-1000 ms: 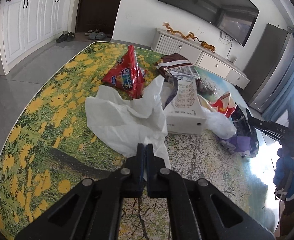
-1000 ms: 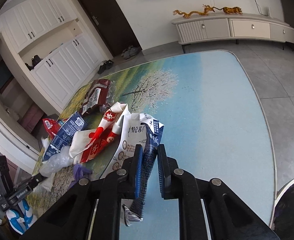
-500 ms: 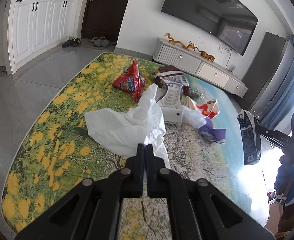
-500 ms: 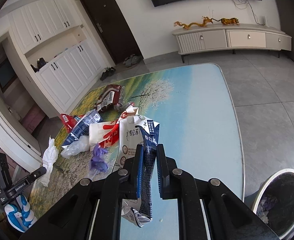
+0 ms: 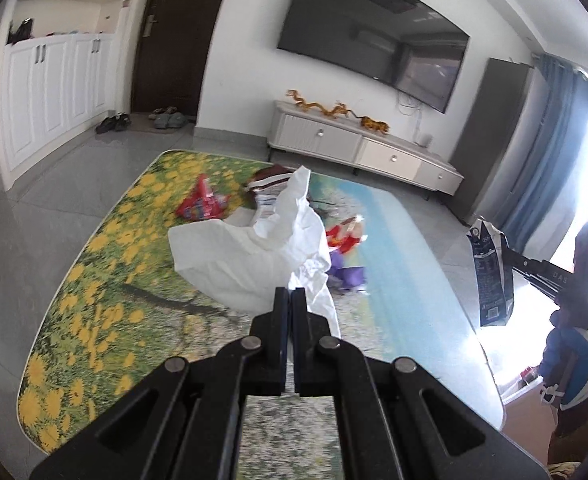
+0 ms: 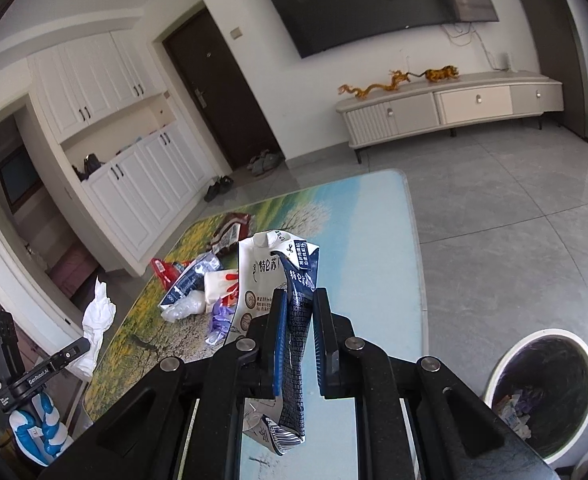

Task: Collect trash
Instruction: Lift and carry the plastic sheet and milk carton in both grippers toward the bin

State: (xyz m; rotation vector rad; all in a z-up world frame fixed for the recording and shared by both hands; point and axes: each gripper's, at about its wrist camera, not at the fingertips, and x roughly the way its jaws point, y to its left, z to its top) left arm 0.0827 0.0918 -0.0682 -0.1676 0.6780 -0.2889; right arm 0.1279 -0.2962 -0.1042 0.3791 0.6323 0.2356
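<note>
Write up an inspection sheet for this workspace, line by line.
Surface: table with a printed landscape cover, far right part bare.
Job's things: white tissue and flattened milk carton, both lifted; bin on the floor, already holding trash.
Clutter: red snack bag, brown wrapper, purple scrap, clear bag on the table.
Grippers: left tongs shut on the tissue; right tongs shut on the carton.
Cables: wires under the TV.
Surroundings: TV cabinet, white cupboards, shoes by the door.

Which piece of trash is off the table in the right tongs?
The flattened blue-and-white milk carton, clamped in the right tongs; the other wrappers lie on the table.
</note>
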